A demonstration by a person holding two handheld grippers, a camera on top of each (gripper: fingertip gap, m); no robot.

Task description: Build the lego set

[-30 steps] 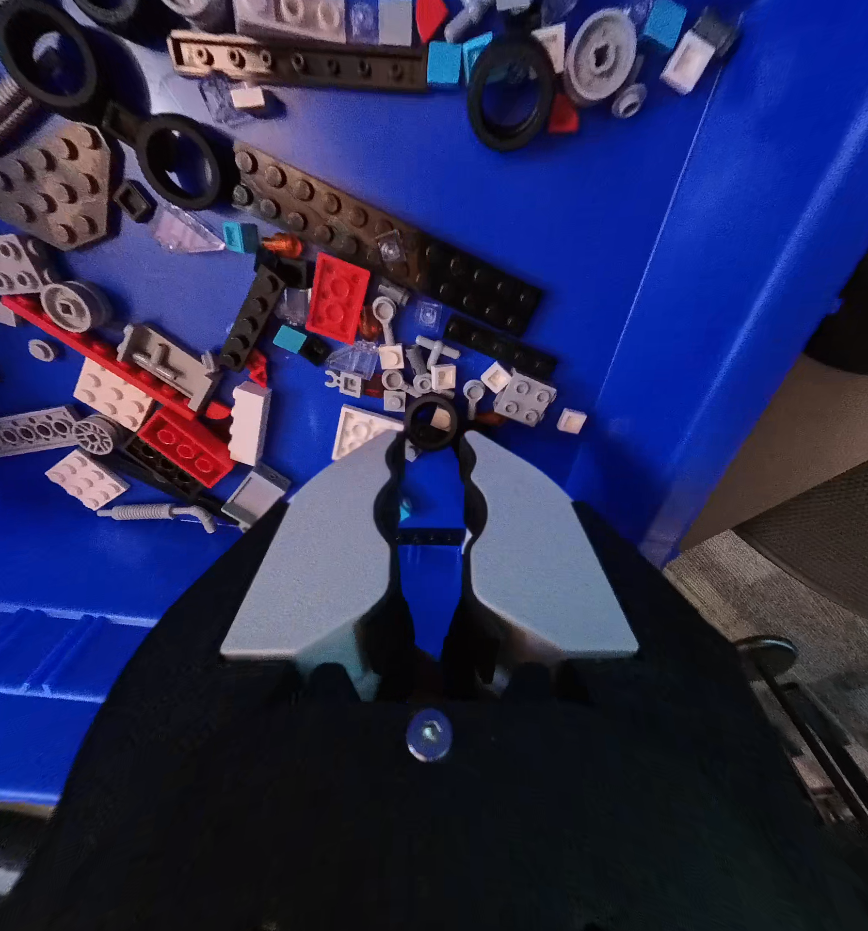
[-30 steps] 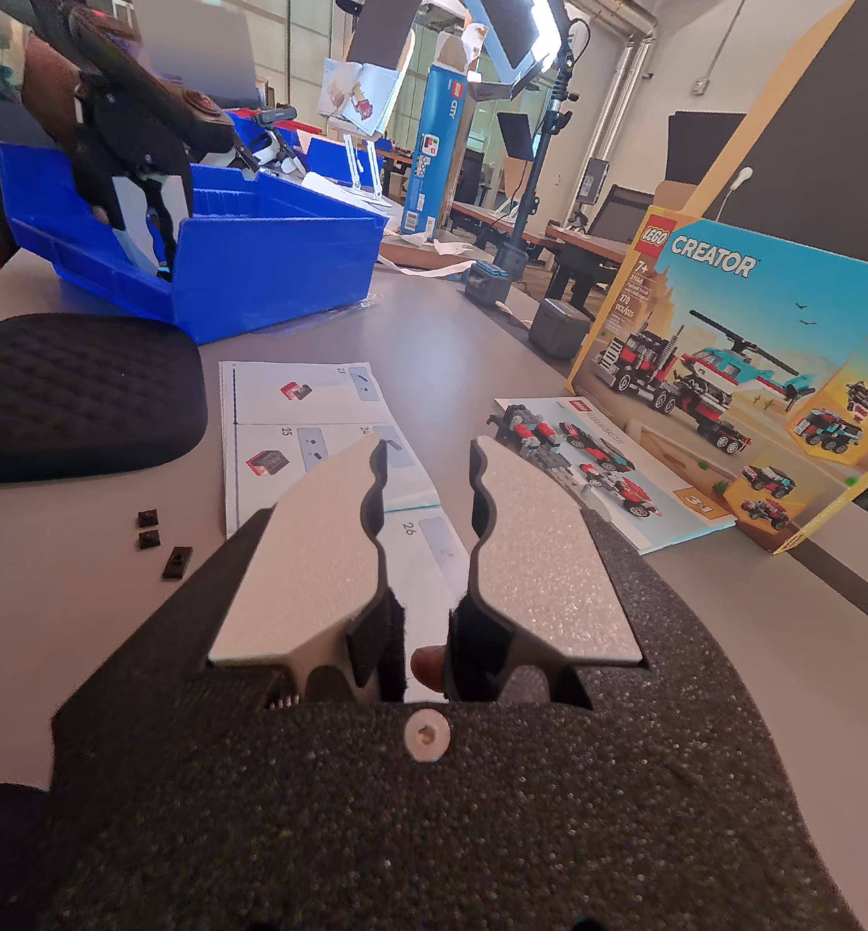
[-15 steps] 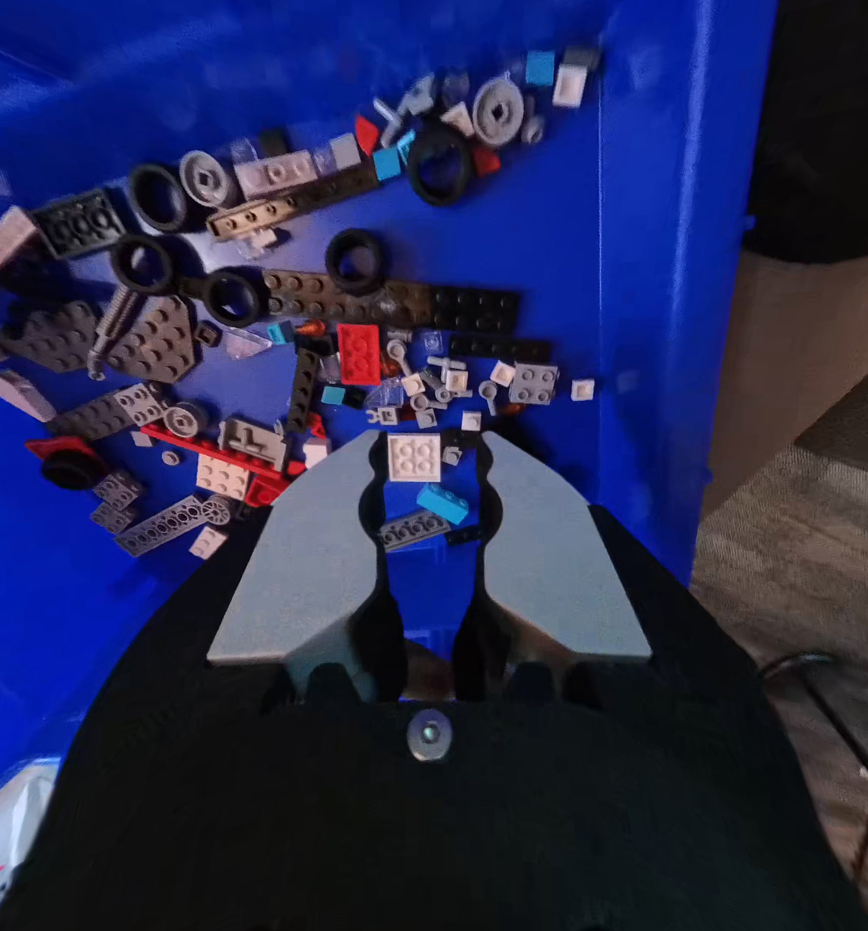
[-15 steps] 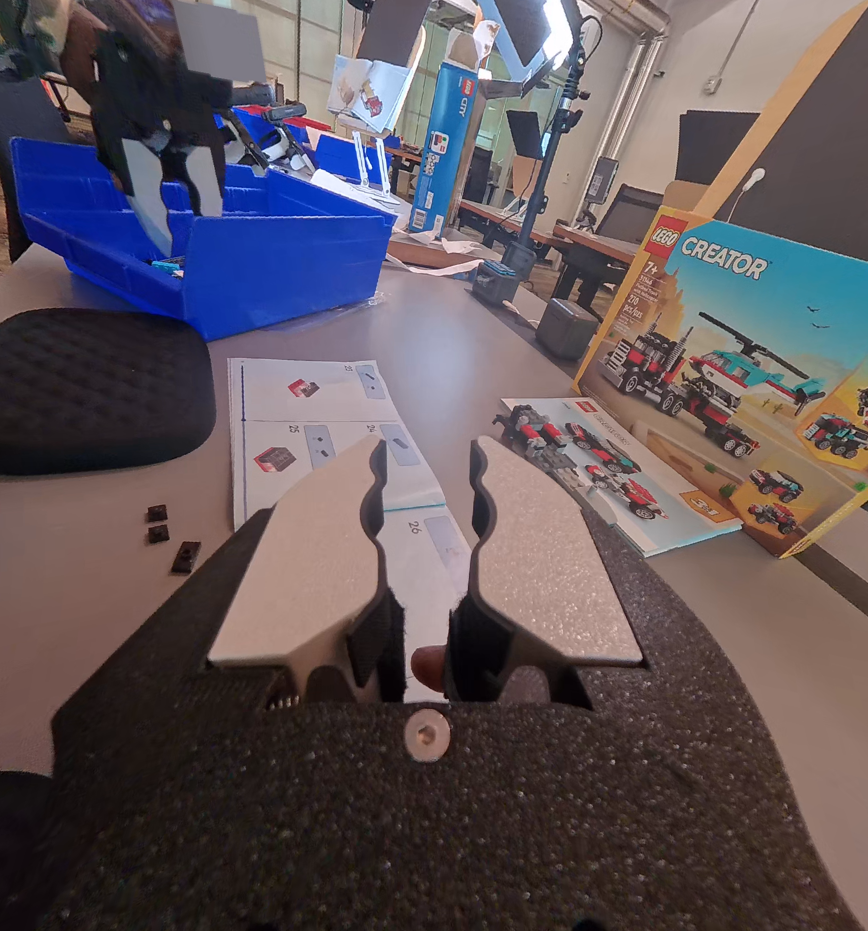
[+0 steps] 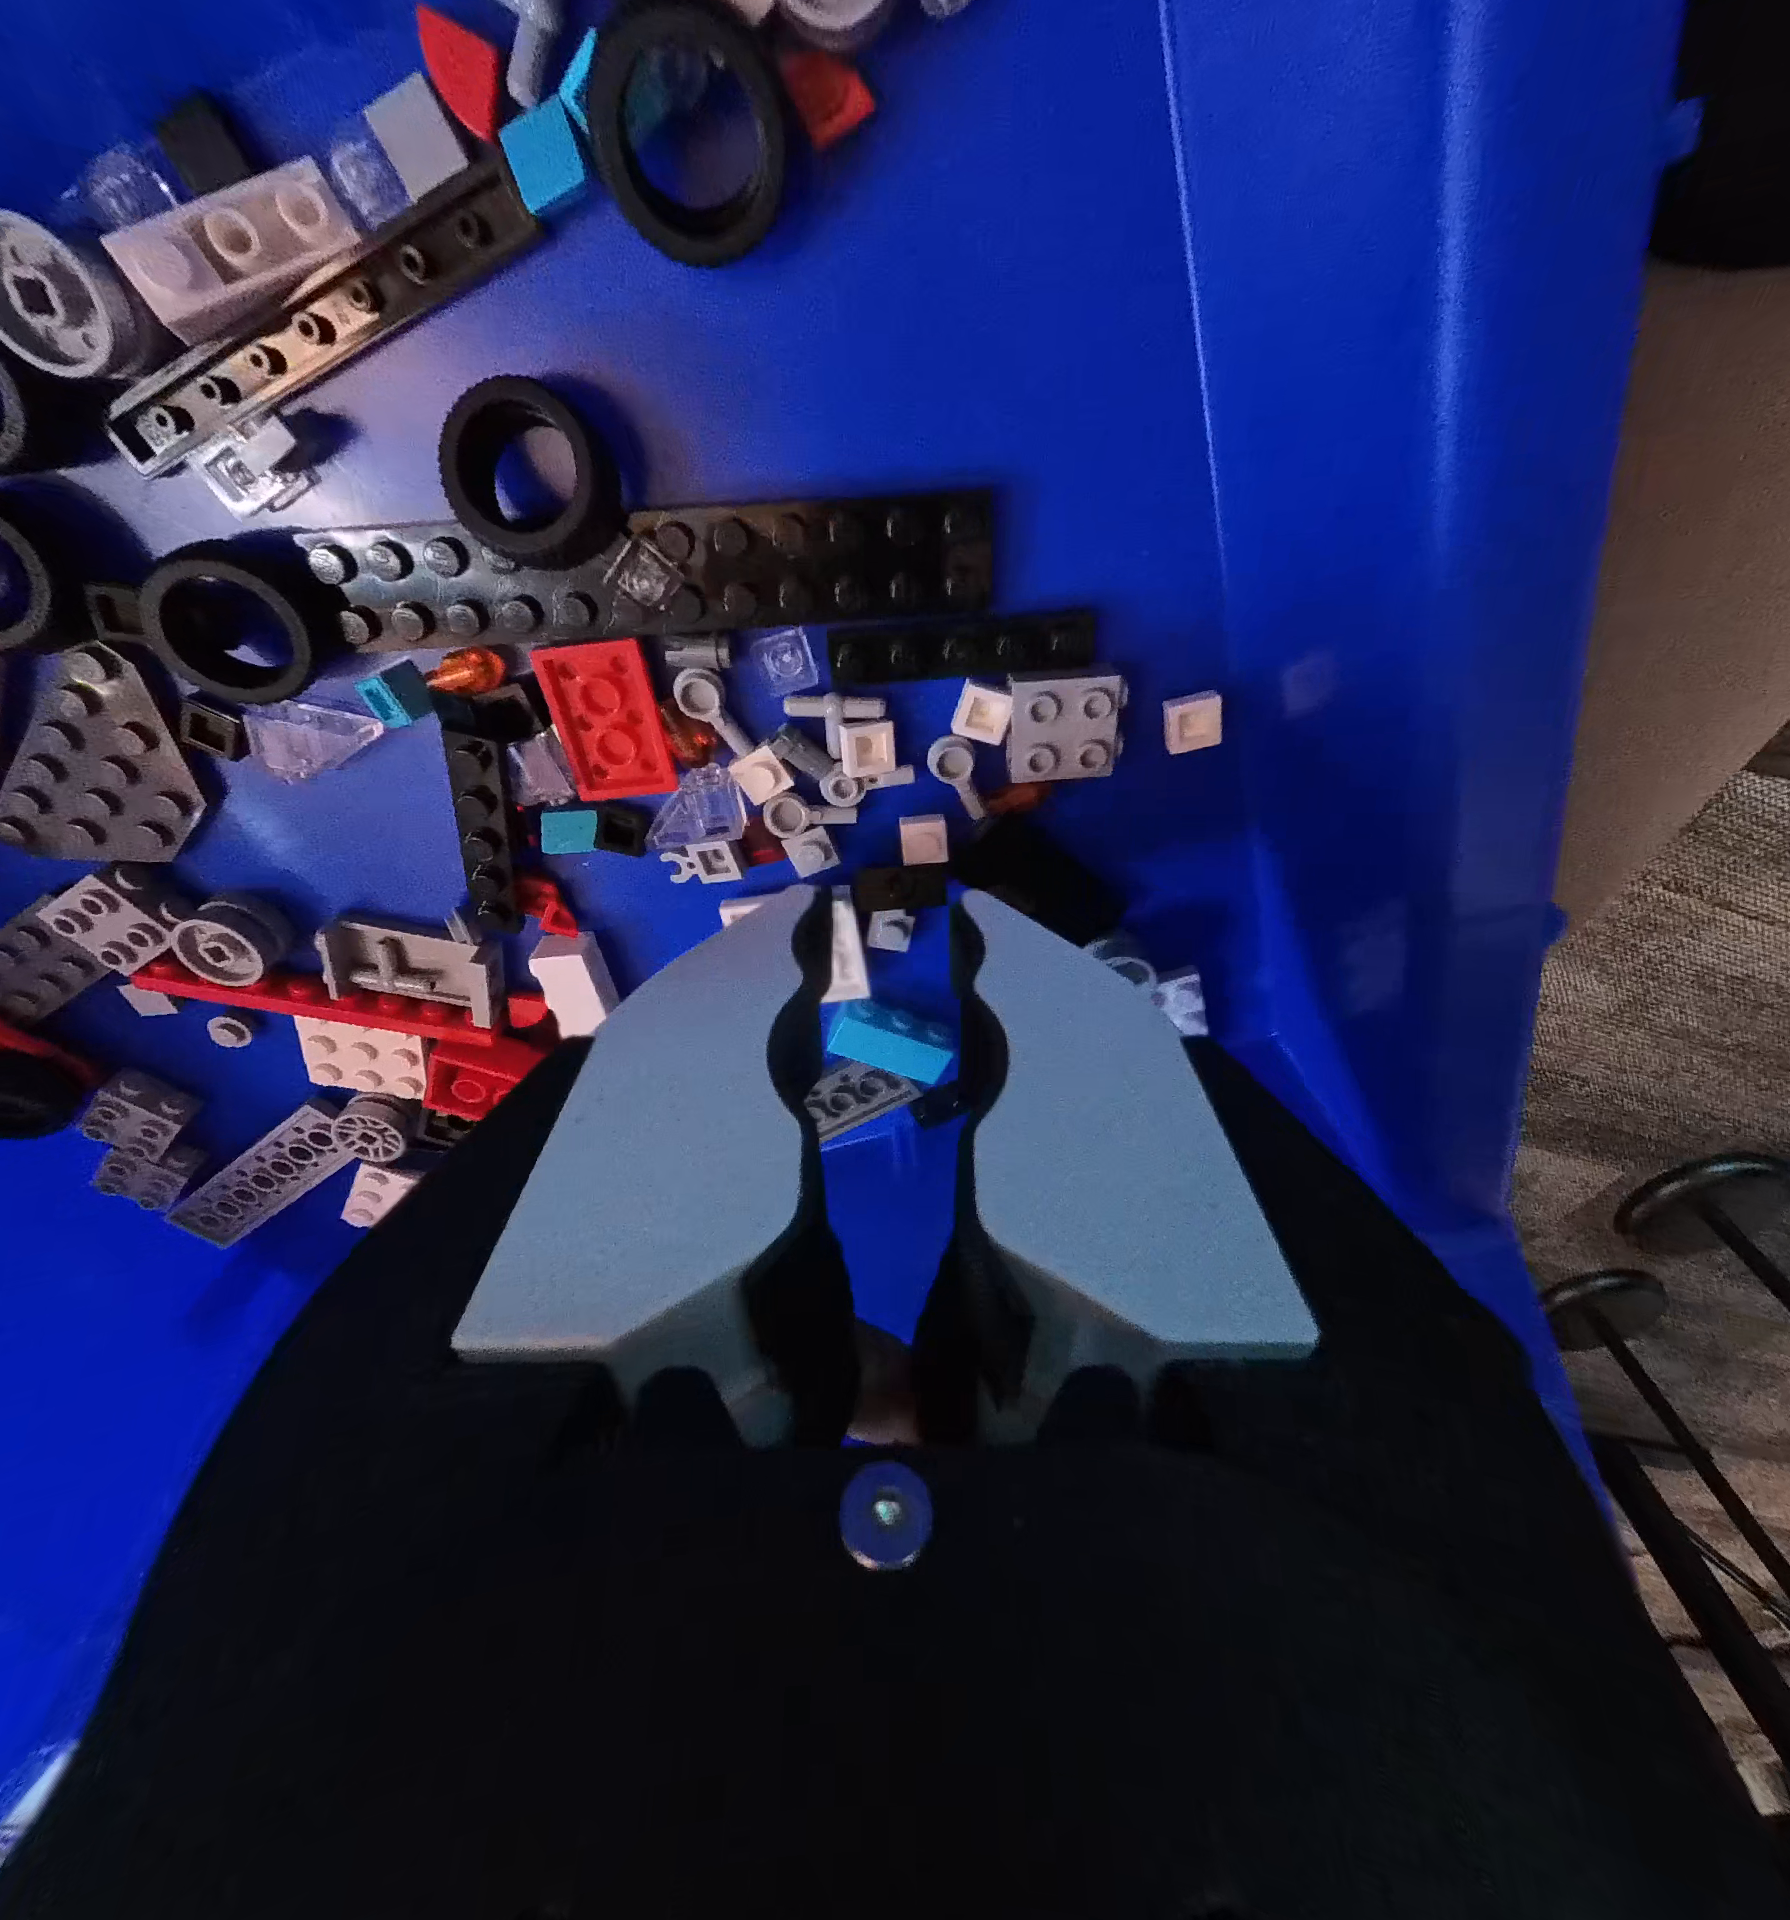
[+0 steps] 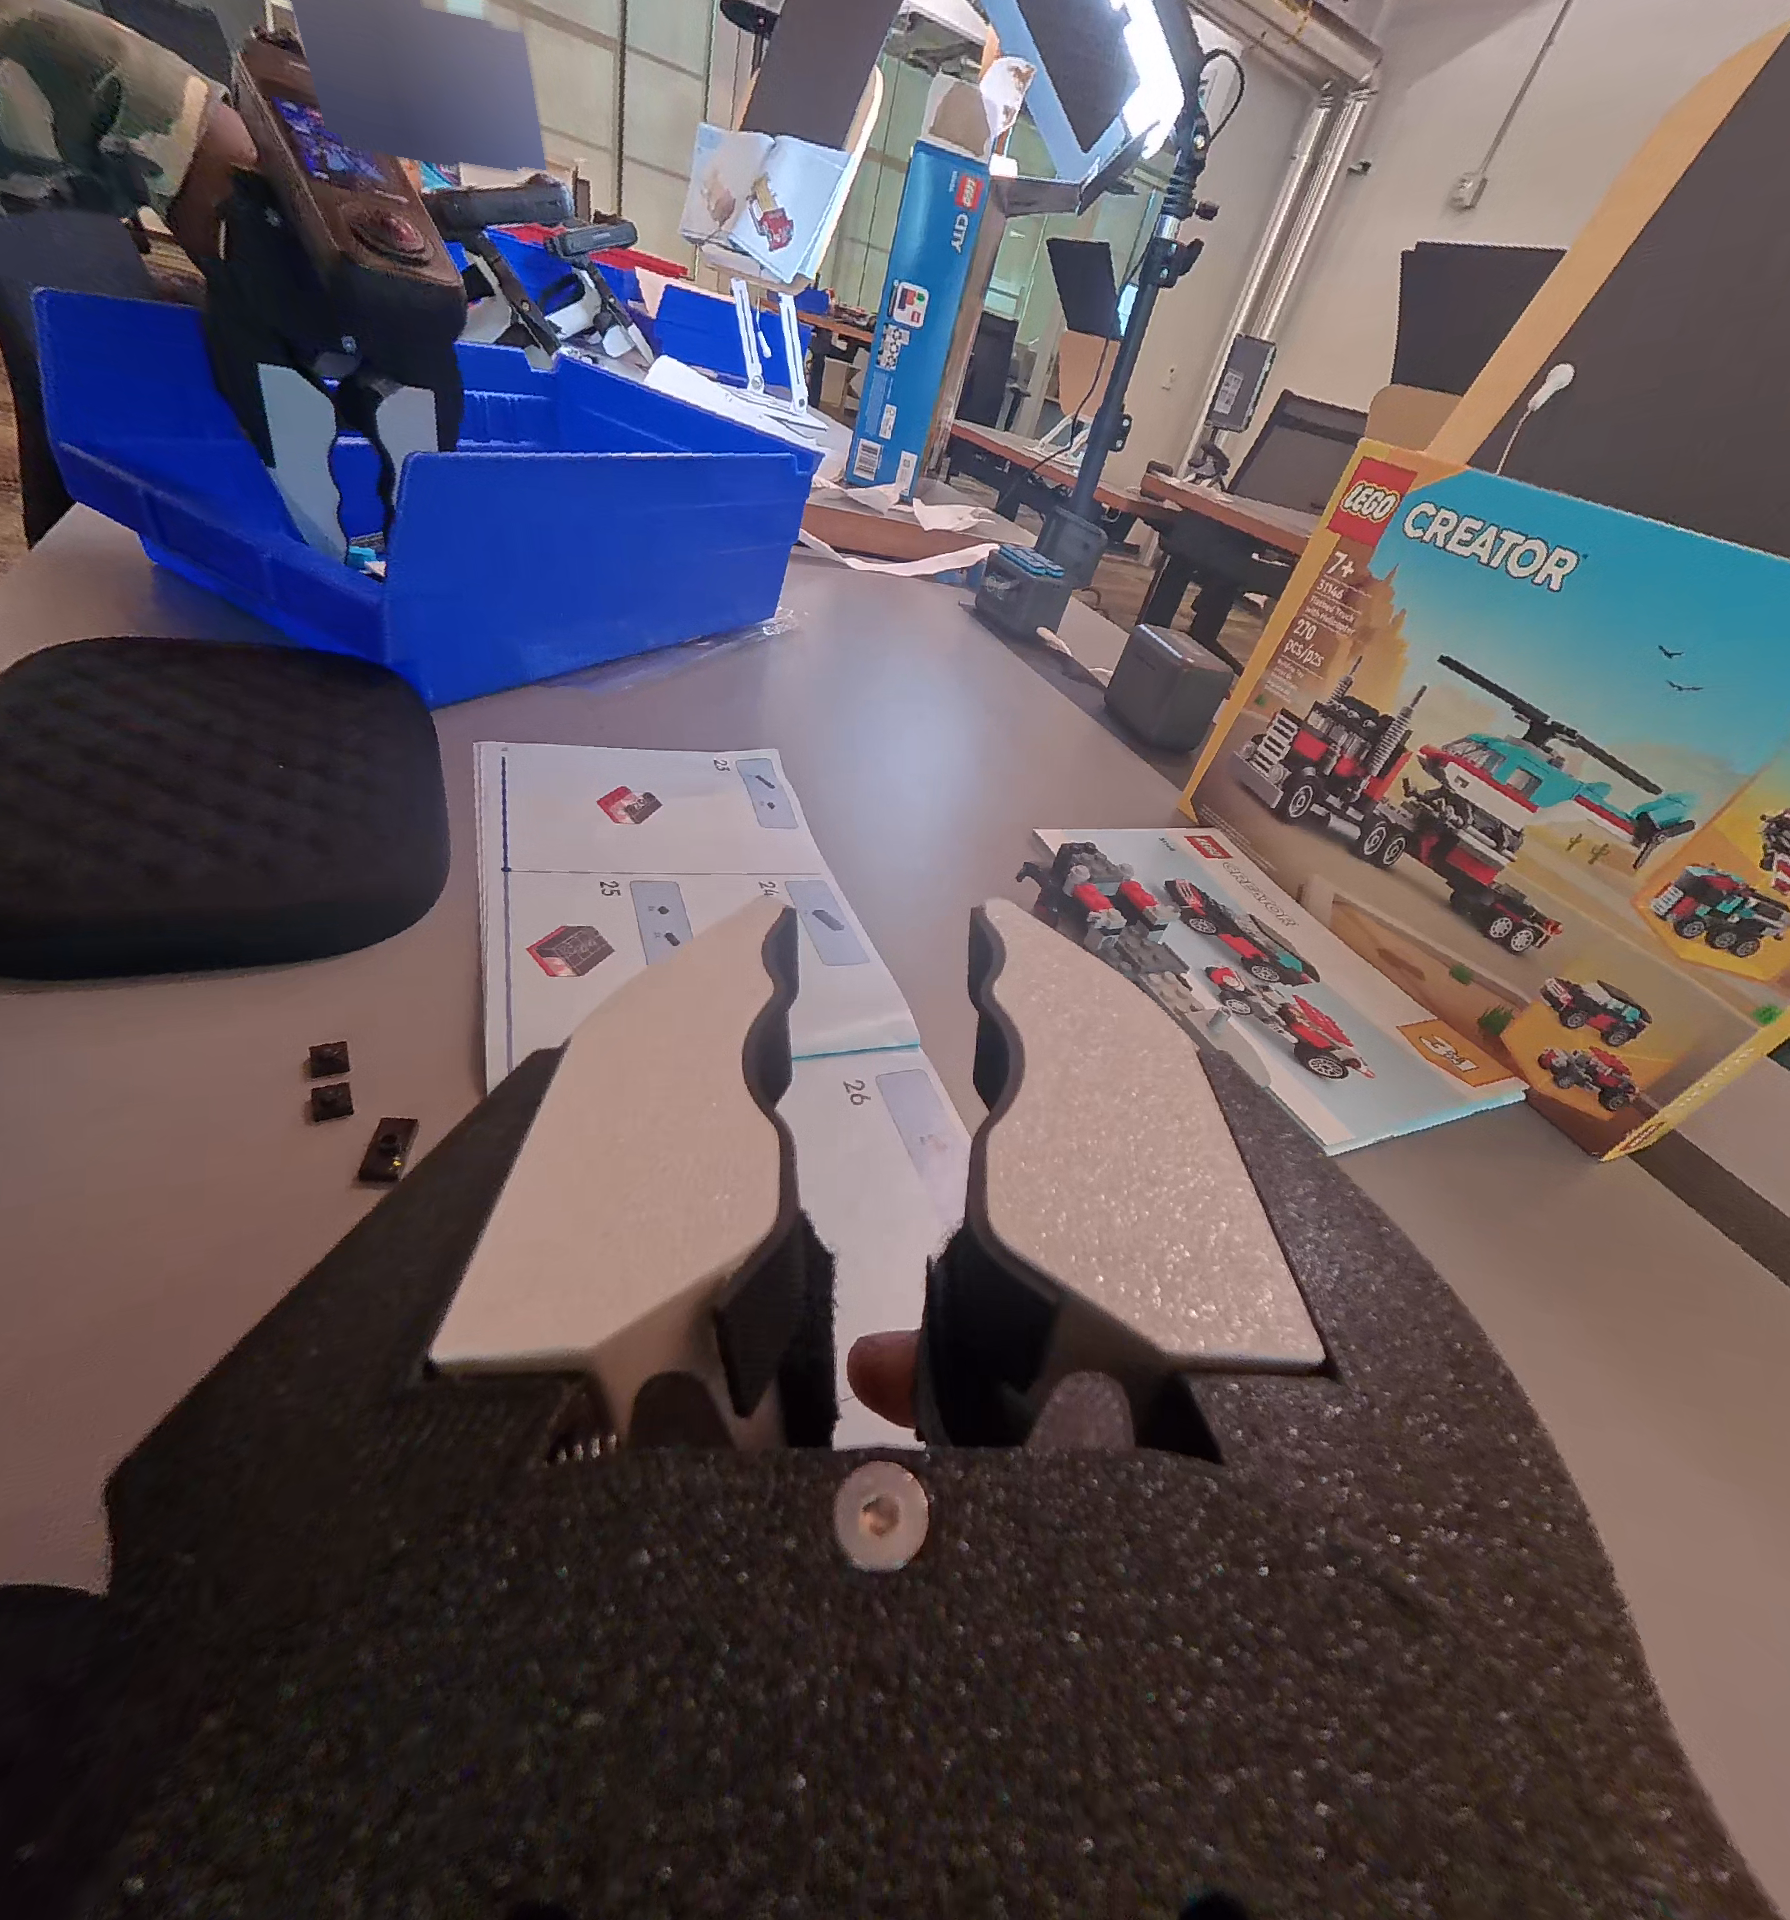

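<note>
While the left gripper (image 5: 886,940) hangs released in the bin (image 5: 1286,416) to pick from the bricks (image 5: 600,717), the right gripper (image 6: 880,935) waits, released, above the booklet (image 6: 662,821) on the desk (image 6: 922,707).

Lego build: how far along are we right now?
Early. Done: only three small black pieces lie on the table beside the open instruction booklet. In hand: nothing; the left gripper is open over loose parts in the blue bin, and the right gripper is open. Left: nearly everything.
</note>
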